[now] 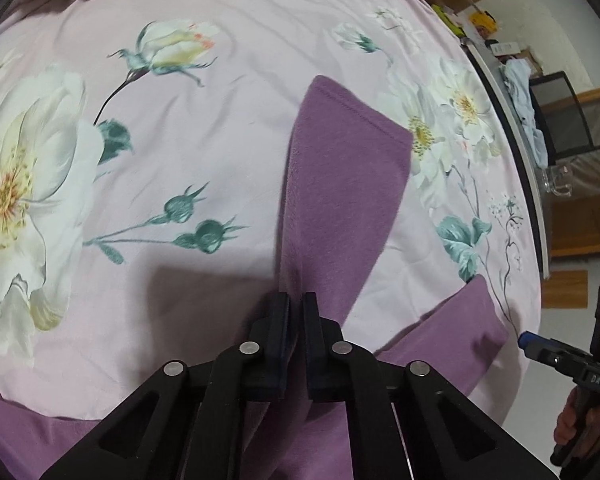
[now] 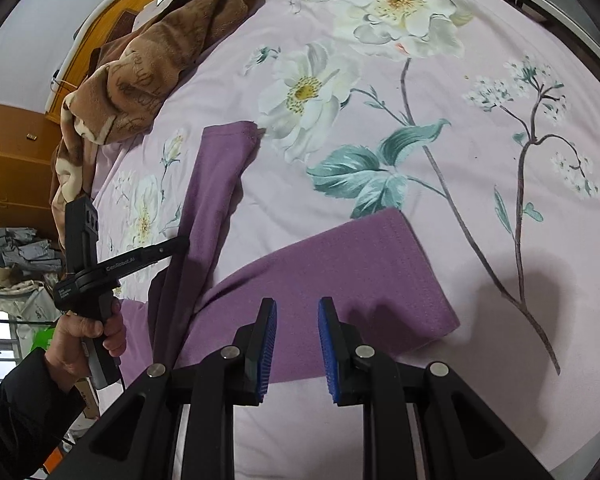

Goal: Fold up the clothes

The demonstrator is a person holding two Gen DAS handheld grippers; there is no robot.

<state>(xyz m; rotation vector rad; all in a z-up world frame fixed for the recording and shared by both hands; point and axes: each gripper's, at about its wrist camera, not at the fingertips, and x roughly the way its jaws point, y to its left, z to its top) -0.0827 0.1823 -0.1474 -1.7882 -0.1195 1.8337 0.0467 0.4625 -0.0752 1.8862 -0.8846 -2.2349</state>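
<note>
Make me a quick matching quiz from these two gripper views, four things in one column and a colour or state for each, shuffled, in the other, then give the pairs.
Things:
1. left gripper
2. right gripper
3. brown blanket
4. bedsheet

States:
A. bunched at the bed's edge
B. jaws apart, nothing between the pads
C. pink with white flowers
D. pinching the purple garment

Pairs: 1-D, 2-B, 3-A, 4-C

Garment point(image 2: 340, 264) on bedspread point(image 2: 460, 240), blanket point(image 2: 140, 68) behind
</note>
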